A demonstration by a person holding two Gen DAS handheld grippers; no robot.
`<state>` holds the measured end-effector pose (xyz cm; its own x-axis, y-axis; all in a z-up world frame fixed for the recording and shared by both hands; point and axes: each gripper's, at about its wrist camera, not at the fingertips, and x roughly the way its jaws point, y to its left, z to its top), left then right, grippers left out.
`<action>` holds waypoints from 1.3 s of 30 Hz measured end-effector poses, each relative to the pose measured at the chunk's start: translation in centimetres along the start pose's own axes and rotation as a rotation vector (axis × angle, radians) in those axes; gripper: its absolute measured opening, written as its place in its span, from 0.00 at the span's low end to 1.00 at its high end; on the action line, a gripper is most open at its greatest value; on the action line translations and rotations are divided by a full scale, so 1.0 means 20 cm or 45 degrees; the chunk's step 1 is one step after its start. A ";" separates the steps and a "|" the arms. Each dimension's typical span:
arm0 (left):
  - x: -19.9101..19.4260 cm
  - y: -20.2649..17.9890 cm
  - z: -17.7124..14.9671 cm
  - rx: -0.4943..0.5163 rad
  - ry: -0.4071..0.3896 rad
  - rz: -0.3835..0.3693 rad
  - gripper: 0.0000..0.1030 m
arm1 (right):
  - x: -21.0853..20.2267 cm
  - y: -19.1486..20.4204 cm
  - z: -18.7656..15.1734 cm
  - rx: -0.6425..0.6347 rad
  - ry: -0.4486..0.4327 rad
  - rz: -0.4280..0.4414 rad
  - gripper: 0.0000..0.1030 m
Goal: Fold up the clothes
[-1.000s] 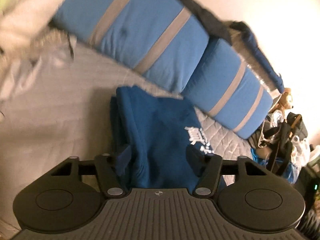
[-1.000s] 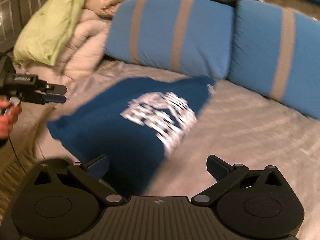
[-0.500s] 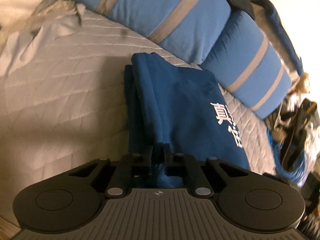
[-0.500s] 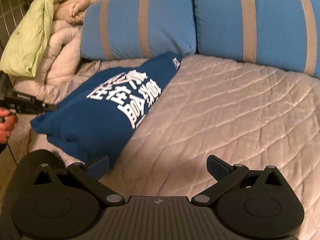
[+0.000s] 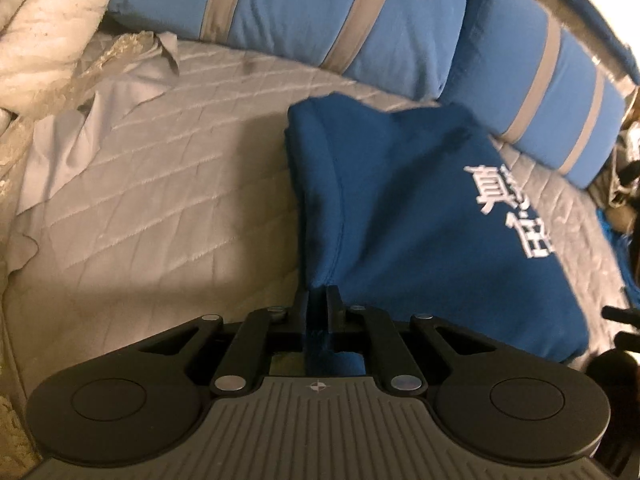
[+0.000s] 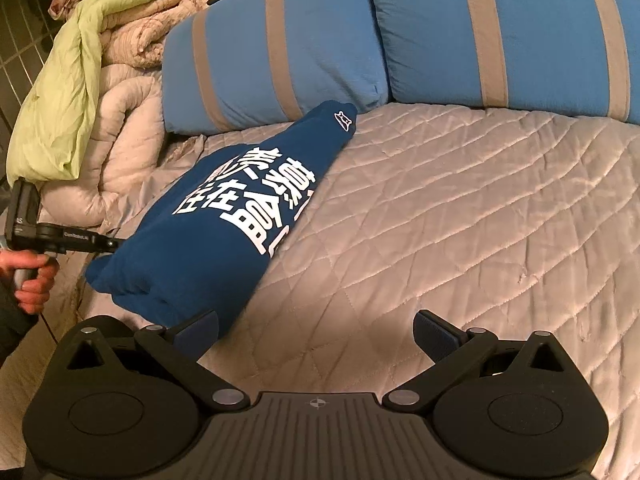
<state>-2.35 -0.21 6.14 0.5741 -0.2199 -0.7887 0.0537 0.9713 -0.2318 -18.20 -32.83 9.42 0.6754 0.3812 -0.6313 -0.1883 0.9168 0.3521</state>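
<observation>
A dark blue folded garment (image 5: 420,216) with white printed characters lies on the grey quilted bed cover (image 5: 160,208). My left gripper (image 5: 319,294) is shut on the garment's near edge, with blue cloth pinched between the fingers. The right wrist view shows the same blue garment (image 6: 224,216) stretching from the pillows toward the bed's near left side. There my right gripper (image 6: 316,330) stands open above the quilt, its left fingertip (image 6: 200,330) close beside the garment's near corner. The left gripper (image 6: 64,236), held in a person's hand (image 6: 32,280), meets the garment's left edge.
Two blue pillows with grey stripes (image 6: 280,52) (image 6: 520,32) lean along the far side of the bed. A rolled beige comforter (image 6: 120,128) and a green blanket (image 6: 64,92) pile up at the left. Loose grey sheet (image 5: 88,132) bunches at the bed's left side.
My left gripper closed on the garment's edge a second ago and keeps hold of it. The right gripper has let the garment settle flat and stays open beside it.
</observation>
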 end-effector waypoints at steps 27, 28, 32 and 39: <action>0.09 0.33 -0.17 -0.529 0.200 -0.504 0.74 | 0.01 -0.02 0.01 0.055 0.025 0.039 1.00; 0.09 0.35 -0.19 -0.554 0.207 -0.538 0.74 | 0.01 -0.02 0.01 0.057 0.027 0.041 1.00; 0.12 0.42 -0.26 -0.691 0.203 -0.669 0.73 | 0.01 -0.03 0.01 0.068 0.032 0.050 1.00; 0.24 0.46 -0.27 -0.840 0.212 -0.822 0.73 | 0.03 -0.04 0.01 0.082 0.054 0.052 1.00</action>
<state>-3.55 7.13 -2.80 0.4676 -0.7582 -0.4543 -0.1827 0.4200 -0.8889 -17.48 -33.36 8.99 0.6370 0.4242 -0.6437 -0.1681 0.8913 0.4211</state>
